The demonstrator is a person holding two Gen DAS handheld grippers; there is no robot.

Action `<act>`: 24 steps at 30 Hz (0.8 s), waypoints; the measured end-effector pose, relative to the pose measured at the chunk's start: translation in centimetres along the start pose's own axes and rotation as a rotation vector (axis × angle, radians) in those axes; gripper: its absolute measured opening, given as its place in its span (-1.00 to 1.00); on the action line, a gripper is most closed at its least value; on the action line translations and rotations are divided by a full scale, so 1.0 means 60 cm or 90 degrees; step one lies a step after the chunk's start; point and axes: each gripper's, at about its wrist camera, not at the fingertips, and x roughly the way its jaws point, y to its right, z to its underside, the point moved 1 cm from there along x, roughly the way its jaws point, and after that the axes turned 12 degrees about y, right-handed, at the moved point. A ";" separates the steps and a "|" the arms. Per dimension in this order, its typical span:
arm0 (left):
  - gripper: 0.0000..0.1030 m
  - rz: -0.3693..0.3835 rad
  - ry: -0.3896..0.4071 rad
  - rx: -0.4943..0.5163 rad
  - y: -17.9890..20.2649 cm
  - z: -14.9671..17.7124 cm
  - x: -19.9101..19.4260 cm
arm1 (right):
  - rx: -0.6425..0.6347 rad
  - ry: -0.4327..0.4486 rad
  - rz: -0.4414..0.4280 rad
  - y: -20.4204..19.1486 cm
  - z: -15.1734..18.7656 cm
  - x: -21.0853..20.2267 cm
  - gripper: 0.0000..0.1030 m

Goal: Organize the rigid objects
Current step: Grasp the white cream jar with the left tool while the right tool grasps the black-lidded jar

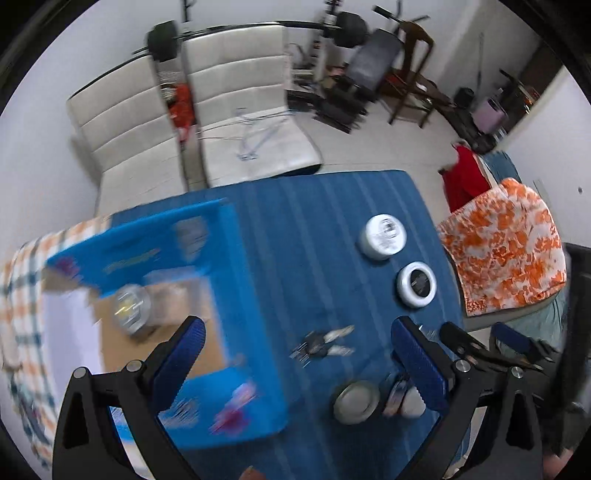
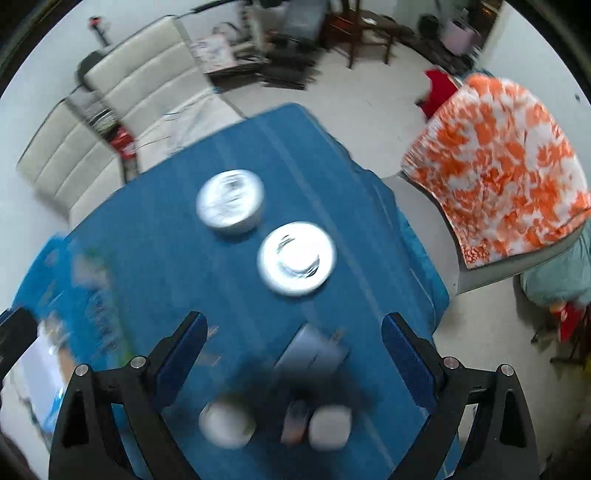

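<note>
Both grippers, left gripper [image 1: 295, 354] and right gripper [image 2: 291, 343], hang spread and empty; with two round tins [image 2: 297, 258] just ahead of the right one, centre over the nearer before closing.

A table under a blue striped cloth [image 1: 332, 206] stands on a pale floor [image 1: 399, 144], with plain white walls [image 1: 92, 55] behind. Beyond it sits a cream cushioned sofa [image 1: 236, 107] — a barbell [image 1: 258, 27] rests across its back — beside a dark weight bench [image 1: 373, 62] and a brown wooden chair [image 1: 413, 74]. To the right, an orange-and-white floral cloth [image 2: 495, 162] drapes a seat — a red cloth [image 1: 463, 177] lies behind it.
</note>
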 end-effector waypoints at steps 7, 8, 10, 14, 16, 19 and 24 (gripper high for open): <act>1.00 -0.010 -0.045 0.051 0.090 -0.038 0.147 | 0.024 -0.063 -0.042 0.003 -0.024 0.149 0.89; 1.00 -0.021 -0.051 0.067 0.101 -0.043 0.171 | 0.030 -0.073 -0.042 0.005 -0.023 0.166 0.88; 0.99 -0.037 -0.063 0.084 0.110 -0.051 0.202 | 0.034 -0.097 -0.047 0.006 -0.019 0.197 0.74; 0.99 -0.048 -0.077 0.093 0.106 -0.060 0.240 | -0.050 -0.077 -0.010 -0.018 -0.009 0.196 0.53; 0.99 -0.043 -0.086 0.089 0.108 -0.061 0.256 | -0.040 -0.081 -0.015 -0.007 -0.011 0.193 0.52; 0.99 -0.029 -0.092 0.087 0.118 -0.063 0.271 | -0.029 -0.087 -0.002 0.018 -0.018 0.191 0.52; 1.00 0.048 -0.117 0.084 0.153 -0.066 0.296 | -0.008 -0.085 0.005 0.068 -0.019 0.182 0.52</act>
